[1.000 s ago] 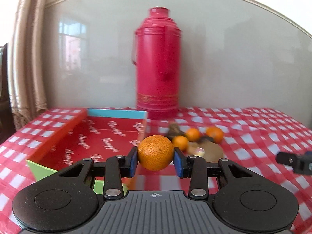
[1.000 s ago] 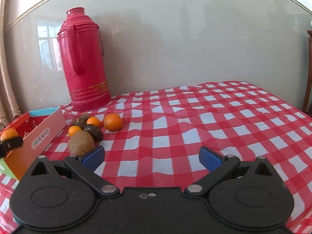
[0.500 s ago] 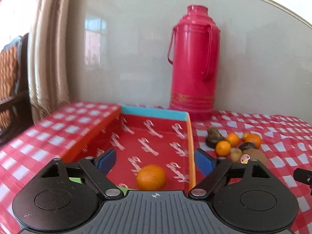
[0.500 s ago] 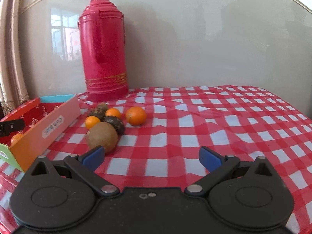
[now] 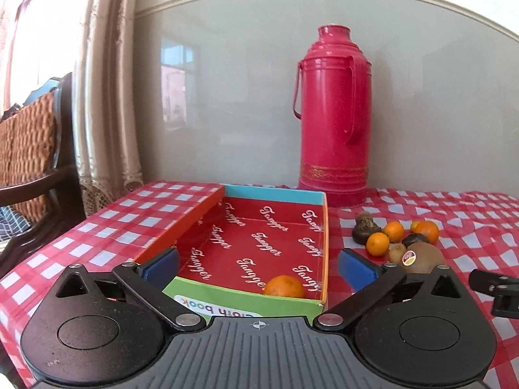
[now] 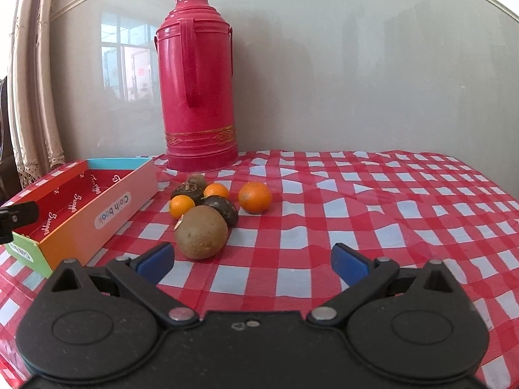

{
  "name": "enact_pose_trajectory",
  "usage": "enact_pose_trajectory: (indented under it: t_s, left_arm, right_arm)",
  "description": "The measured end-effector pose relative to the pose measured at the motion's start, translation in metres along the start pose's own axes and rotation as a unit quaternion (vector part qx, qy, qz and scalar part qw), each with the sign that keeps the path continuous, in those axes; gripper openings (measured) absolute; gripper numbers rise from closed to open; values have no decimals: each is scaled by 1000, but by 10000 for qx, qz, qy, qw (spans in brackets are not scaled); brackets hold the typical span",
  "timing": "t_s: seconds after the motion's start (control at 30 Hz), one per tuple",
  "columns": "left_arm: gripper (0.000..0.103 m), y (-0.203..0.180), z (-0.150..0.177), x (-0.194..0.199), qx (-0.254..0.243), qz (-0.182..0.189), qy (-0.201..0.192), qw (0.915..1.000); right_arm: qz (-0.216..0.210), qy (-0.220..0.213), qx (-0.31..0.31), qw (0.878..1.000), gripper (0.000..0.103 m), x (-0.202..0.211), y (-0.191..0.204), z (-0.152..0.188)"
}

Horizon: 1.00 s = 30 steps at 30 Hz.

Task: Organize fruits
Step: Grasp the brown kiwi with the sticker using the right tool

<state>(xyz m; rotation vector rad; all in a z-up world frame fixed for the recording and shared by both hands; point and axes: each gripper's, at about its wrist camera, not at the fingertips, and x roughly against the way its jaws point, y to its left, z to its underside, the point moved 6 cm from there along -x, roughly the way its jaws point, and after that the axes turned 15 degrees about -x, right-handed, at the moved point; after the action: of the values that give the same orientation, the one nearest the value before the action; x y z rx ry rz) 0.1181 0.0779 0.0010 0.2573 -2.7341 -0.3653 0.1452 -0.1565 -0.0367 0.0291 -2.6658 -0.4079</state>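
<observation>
Big red thermos (image 5: pixel 332 113) far back on the checked tablecloth (image 5: pixel 136 214); fruit pile (image 6: pixel 207 207) right of the box (image 5: pixel 181 243); left gripper (image 5: pixel 258 267) jaws just opened wide, nothing held; orange (image 5: pixel 284 287) in box's near right corner, past them; right gripper (image 6: pixel 251 261) wide open, empty, kiwi (image 6: pixel 201 231) just beyond.

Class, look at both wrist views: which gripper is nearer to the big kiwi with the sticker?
Right. The right gripper is just before the kiwi; the left gripper straddles the box beside it.
</observation>
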Motion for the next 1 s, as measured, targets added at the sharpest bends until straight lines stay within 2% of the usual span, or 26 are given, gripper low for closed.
enact_pose_trajectory:
  t_s: [0.17, 0.3, 0.47, 0.67, 0.77, 0.87, 0.9, 1.0]
  left_arm:
    - [103, 14, 5, -2, 77, -219, 38, 9997]
    - [103, 27, 16, -13, 123, -280, 224, 9993]
    - [103, 47, 19, -16, 94, -439, 159, 9989]
    - [103, 76, 30, -24, 200, -627, 314, 9973]
    - [103, 87, 36, -26, 181, -684, 387, 9967]
    - [103, 97, 43, -28, 172, -729, 488, 9960]
    - [103, 101, 45, -29, 178, -740, 516, 9958]
    - [103, 111, 50, -30, 254, -796, 588, 9948]
  right_arm:
    - [-65, -39, 132, 9999, 98, -9, 15, 1]
    - [-25, -61, 306, 9995, 97, -22, 24, 0]
    - [-68, 192, 311, 9993, 90, -41, 31, -3]
    - [-69, 520, 504, 9973, 83, -61, 52, 4]
    - [146, 720, 656, 9951, 75, -75, 59, 11]
    - [228, 894, 654, 9936, 46, -85, 60, 16]
    - [265, 853, 610, 9941, 43, -84, 59, 14]
    - [244, 842, 539, 9947, 42, -82, 58, 14]
